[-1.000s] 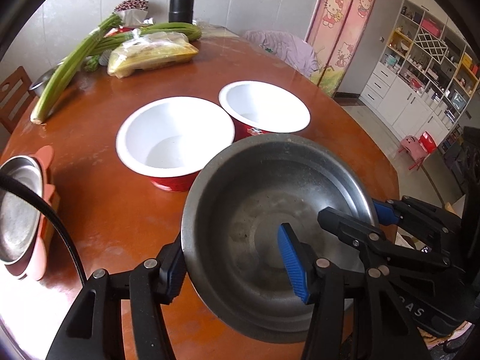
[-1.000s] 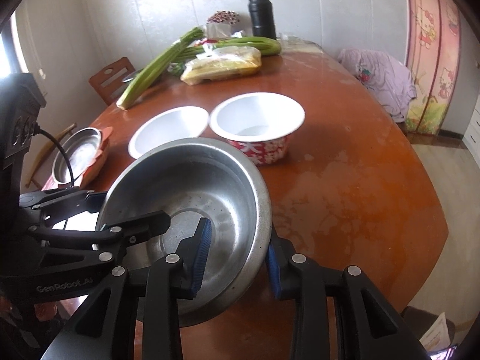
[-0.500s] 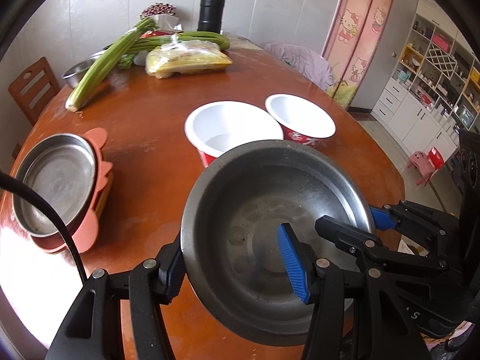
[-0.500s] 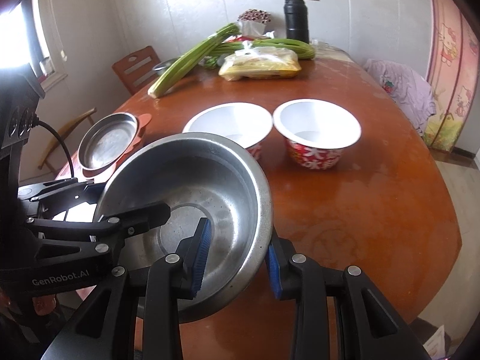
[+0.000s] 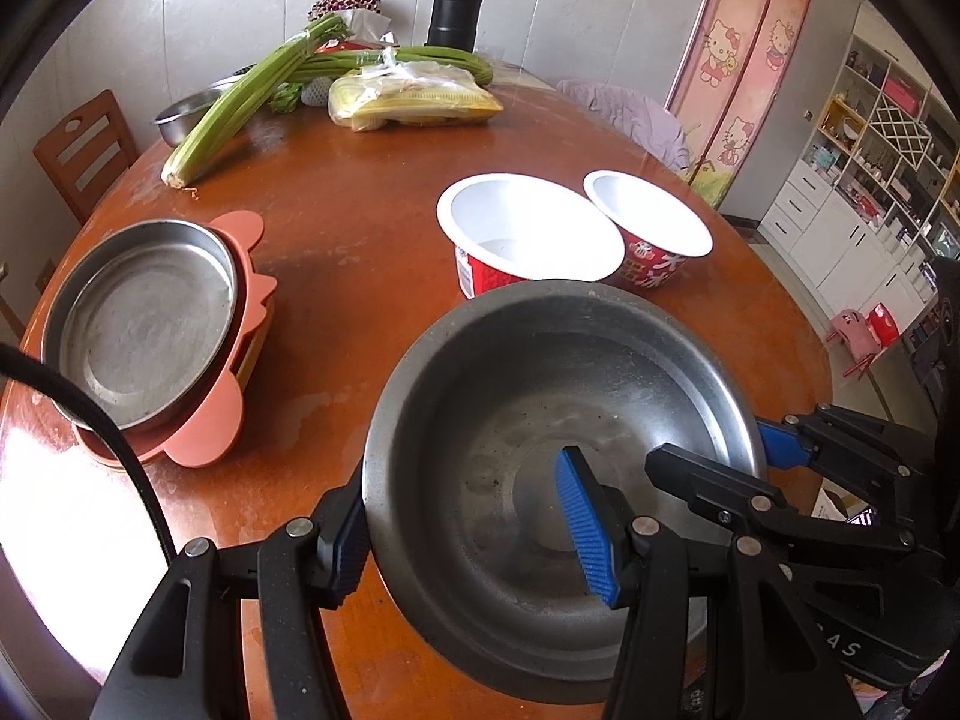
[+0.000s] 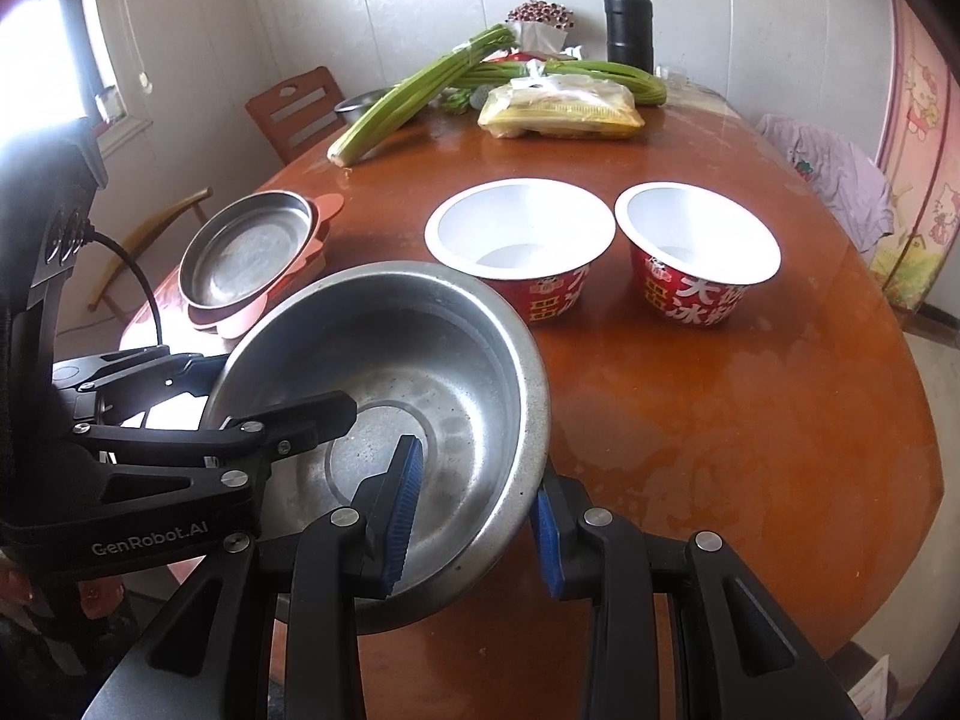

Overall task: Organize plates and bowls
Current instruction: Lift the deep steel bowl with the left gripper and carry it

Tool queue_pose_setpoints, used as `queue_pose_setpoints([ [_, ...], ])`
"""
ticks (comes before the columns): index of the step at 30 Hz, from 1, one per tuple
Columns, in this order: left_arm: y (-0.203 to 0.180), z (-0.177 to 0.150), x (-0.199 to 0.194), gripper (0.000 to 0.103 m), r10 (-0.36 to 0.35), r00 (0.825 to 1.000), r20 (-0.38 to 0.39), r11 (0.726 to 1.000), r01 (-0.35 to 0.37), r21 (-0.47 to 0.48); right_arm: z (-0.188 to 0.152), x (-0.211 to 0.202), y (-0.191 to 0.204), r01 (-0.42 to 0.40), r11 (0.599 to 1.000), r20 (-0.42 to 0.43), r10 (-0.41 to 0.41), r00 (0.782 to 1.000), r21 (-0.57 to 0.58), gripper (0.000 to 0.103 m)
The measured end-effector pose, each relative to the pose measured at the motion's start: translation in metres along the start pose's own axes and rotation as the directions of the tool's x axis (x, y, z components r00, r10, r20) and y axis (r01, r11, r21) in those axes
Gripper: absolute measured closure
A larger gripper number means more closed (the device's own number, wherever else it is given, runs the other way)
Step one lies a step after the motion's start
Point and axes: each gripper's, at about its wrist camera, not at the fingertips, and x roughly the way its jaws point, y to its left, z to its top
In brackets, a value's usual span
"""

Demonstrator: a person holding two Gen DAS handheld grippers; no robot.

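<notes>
Two hand-held grippers share one load here. In your left wrist view, your left hand-held gripper (image 5: pixel 474 534) is clamped on the near-left rim of the steel bowl (image 5: pixel 516 438): one blue pad presses the outer wall, the other sits inside. The bowl holds nothing but specks and smears, and it hangs tilted above the bench (image 5: pixel 360 222). Your right hand-held gripper (image 5: pixel 720 456) reaches in from the right side and pinches the bowl's far-right rim. Just beyond the bowl stand two red paper bowls, the nearer one (image 5: pixel 528 234) and the farther one (image 5: pixel 648 222), side by side, white inside and empty. Off to the left of your gripper, a shallow steel plate (image 5: pixel 144 318), empty, rests on a pink plate (image 5: pixel 210 438). At the far end of the bench lie celery stalks (image 5: pixel 252 96), a bagged food pack (image 5: pixel 414 99) and a black flask (image 5: pixel 454 12).

In your right wrist view, your right hand-held gripper (image 6: pixel 474 516) is clenched on the steel bowl (image 6: pixel 420 372) at its right rim, one pad inside and one outside. Your left hand-held gripper (image 6: pixel 210 396) grips the opposite rim from the left. Ahead sit the left paper bowl (image 6: pixel 519 234) and the right paper bowl (image 6: pixel 696 234), both empty. Ahead and left, the steel plate (image 6: pixel 246 252) lies empty on the pink plate (image 6: pixel 327 210).
</notes>
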Motion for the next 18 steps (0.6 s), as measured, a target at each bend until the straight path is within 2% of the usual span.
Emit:
queue_pose_setpoints([
  [18, 0.001, -0.005, 0.017, 0.047, 0.032, 0.999, -0.038, 0.999, -0.032, 0.018, -0.003, 0.018, -0.004, -0.007, 1.0, -0.05, 0.008, 0.999, 0.025, 0.067],
])
